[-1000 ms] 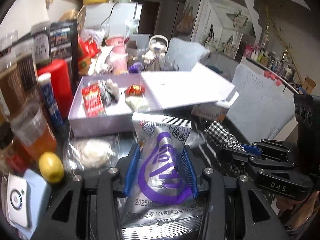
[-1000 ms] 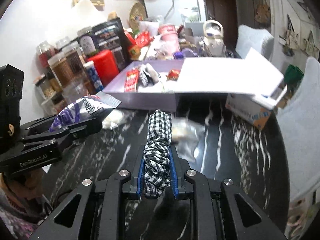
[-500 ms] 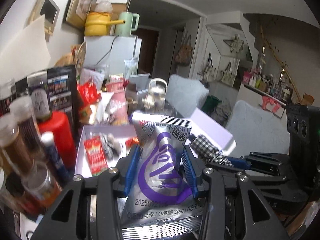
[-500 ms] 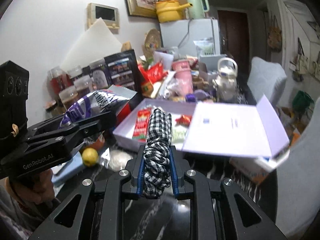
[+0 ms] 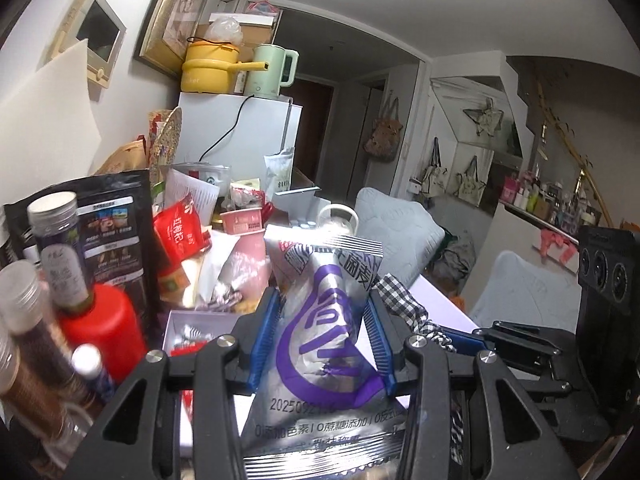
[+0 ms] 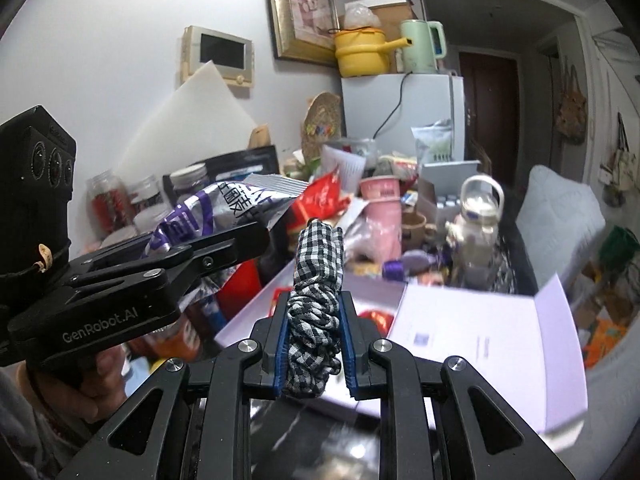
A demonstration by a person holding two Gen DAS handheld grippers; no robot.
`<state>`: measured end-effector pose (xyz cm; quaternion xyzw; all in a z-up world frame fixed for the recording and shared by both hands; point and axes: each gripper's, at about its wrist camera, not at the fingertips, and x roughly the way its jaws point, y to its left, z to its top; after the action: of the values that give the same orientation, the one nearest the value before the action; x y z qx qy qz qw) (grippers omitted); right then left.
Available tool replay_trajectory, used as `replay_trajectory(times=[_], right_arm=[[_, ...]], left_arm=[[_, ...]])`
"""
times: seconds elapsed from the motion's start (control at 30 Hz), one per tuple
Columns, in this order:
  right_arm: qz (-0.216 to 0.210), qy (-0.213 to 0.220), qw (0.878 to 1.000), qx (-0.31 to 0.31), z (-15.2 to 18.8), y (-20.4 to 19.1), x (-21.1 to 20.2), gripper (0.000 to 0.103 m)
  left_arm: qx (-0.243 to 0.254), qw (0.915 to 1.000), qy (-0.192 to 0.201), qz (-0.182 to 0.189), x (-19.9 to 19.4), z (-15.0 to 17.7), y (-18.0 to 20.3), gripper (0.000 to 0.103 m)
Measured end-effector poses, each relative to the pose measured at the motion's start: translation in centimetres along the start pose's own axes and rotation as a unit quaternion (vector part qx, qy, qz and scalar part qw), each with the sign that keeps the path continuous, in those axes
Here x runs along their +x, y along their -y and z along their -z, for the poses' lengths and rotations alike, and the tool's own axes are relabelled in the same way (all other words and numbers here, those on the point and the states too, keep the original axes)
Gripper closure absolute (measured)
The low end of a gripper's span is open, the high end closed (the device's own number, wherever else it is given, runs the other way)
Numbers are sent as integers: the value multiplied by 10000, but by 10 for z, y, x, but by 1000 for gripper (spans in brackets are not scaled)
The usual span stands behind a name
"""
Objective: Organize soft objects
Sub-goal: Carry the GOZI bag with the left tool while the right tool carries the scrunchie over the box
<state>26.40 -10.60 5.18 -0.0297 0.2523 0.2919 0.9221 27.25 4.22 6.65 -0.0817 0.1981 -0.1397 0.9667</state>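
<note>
Left gripper (image 5: 322,344) jaws clamp a silver-purple snack pouch (image 5: 328,320); right gripper (image 6: 314,344) jaws grip a checked fabric scrunchie (image 6: 316,280), centre frame, above the open lilac box (image 6: 480,340)

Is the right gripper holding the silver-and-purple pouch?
No. The right gripper is clamped on the checkered cloth roll; the silver-and-purple pouch sits in the left gripper.
</note>
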Motion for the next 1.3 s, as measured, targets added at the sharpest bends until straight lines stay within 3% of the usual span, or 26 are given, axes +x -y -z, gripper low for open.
replay_trajectory(times=[0.37, 0.8, 1.0, 1.13, 1.3], right_arm=[[-89, 328, 9993, 185, -43, 21, 53, 81], [295, -84, 9980, 552, -36, 52, 107, 81], [271, -484, 9963, 657, -25, 64, 133, 81], [199, -722, 9948, 688, -17, 70, 147, 81], [159, -1040, 9913, 789, -7, 79, 164, 81]], left_arm=[[-146, 9991, 114, -375, 49, -22, -30, 60], [-265, 9886, -1164, -913, 130, 14, -65, 60], [-181, 9835, -1542, -930, 151, 29, -65, 60], [-221, 9810, -1832, -602, 164, 38, -63, 60], [-116, 9745, -2104, -769, 179, 47, -64, 60]])
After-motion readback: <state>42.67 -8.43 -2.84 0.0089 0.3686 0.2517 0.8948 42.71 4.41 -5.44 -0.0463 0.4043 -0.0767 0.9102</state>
